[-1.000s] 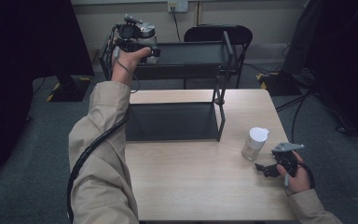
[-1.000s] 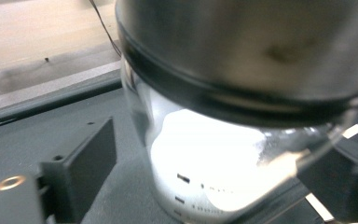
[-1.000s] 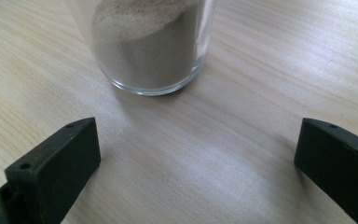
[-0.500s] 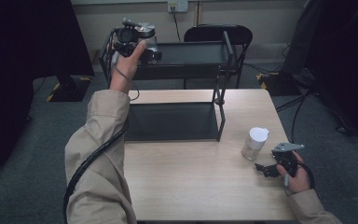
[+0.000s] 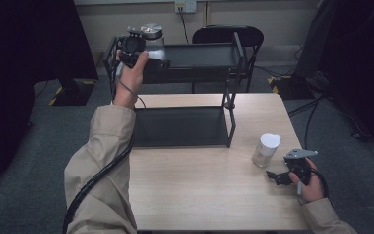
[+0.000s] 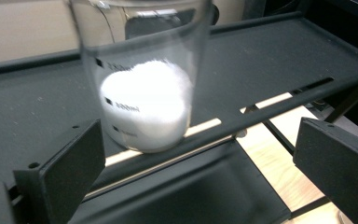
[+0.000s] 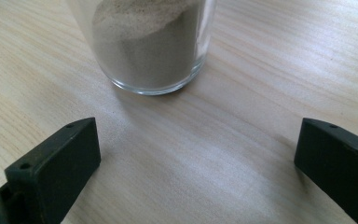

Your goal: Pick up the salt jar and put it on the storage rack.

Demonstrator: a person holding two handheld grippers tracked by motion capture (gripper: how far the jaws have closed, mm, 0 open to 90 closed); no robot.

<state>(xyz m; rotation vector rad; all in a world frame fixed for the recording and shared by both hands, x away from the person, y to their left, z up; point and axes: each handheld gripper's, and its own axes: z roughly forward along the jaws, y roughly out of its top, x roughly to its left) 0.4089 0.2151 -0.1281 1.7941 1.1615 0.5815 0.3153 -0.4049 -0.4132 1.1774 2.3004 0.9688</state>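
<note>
apparently nothing is gripped yet: my left gripper, jaws spread, faces the clear glass beaker of white powder on the black metal shelf at upper left, while my right gripper, likewise spread, rests before the sand-filled glass jar.

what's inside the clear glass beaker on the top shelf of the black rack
The clear glass beaker with printed volume marks holds a mound of white powder filling its lower part. It stands on the black metal rack. The powder hides the beaker's bottom.
</note>
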